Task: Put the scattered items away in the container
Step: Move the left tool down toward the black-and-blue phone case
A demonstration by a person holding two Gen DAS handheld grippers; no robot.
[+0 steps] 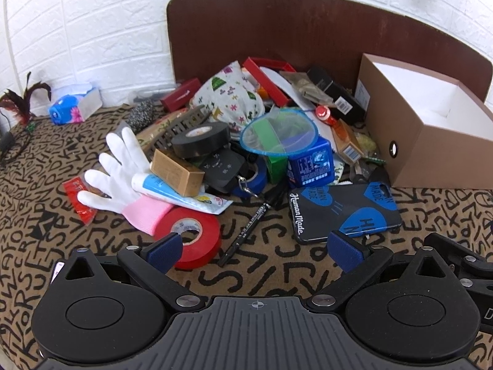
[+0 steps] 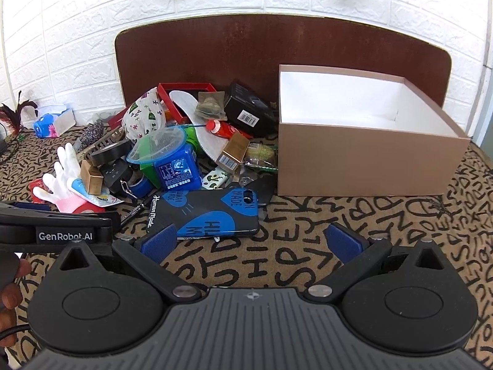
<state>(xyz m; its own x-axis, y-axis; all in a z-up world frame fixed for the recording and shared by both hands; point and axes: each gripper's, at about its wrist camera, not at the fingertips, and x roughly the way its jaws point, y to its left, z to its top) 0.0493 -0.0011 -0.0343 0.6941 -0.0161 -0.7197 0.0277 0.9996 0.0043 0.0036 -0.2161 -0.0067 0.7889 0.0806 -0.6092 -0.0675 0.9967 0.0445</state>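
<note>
The left gripper (image 1: 257, 251) and the right gripper (image 2: 255, 243) are wide open and hold nothing. Just ahead lie a red tape roll (image 1: 192, 239), a marker (image 1: 246, 231) and a phone case (image 2: 205, 212). The scattered pile is behind them, and the brown box (image 2: 369, 135) stands to its right.

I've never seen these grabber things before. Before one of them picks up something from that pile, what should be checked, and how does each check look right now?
1. Left gripper open and holding nothing: ok.
2. Right gripper open and holding nothing: ok.
3. Cardboard box open on top, with room inside: ok.
4. An easy item lying free in front: ok, the red tape roll and the phone case.
5. Black marker free of the pile: cannot tell, its far end runs under other things.
</note>
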